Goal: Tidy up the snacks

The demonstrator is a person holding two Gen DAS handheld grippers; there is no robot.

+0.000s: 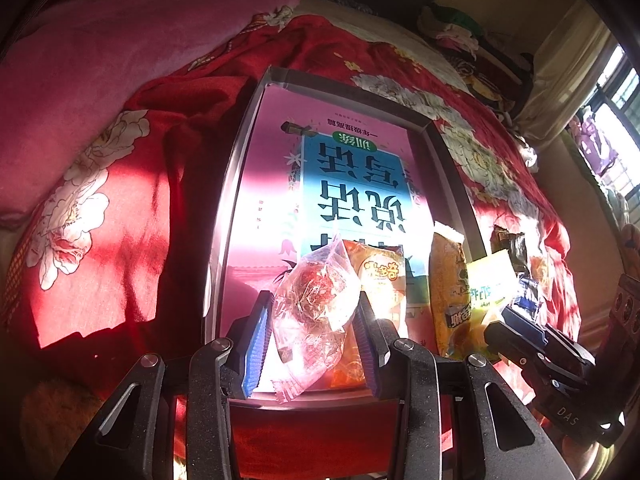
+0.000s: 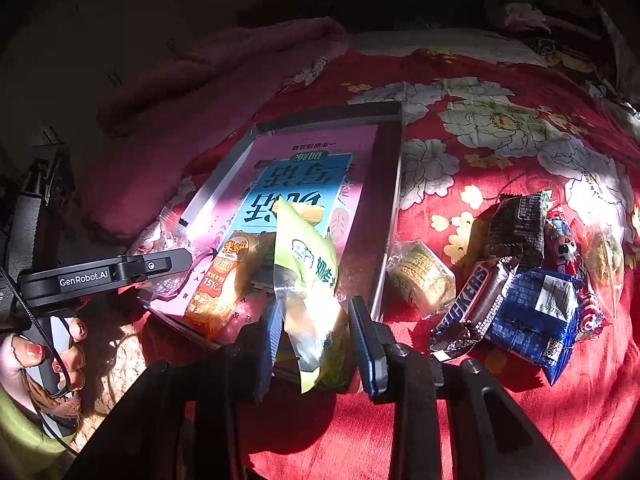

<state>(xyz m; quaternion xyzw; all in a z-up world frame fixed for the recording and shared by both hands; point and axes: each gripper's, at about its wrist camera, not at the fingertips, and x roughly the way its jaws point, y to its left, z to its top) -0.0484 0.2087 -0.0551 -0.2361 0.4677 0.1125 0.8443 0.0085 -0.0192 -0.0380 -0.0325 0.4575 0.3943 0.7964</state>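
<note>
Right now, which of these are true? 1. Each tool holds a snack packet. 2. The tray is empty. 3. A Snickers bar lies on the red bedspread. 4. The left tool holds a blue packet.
1. True: the left tool grips a clear packet; the right tool grips a yellow-green packet.
2. False: the tray holds a pink book and an orange packet.
3. True: the Snickers bar lies on the red bedspread.
4. False: its packet is clear.
</note>
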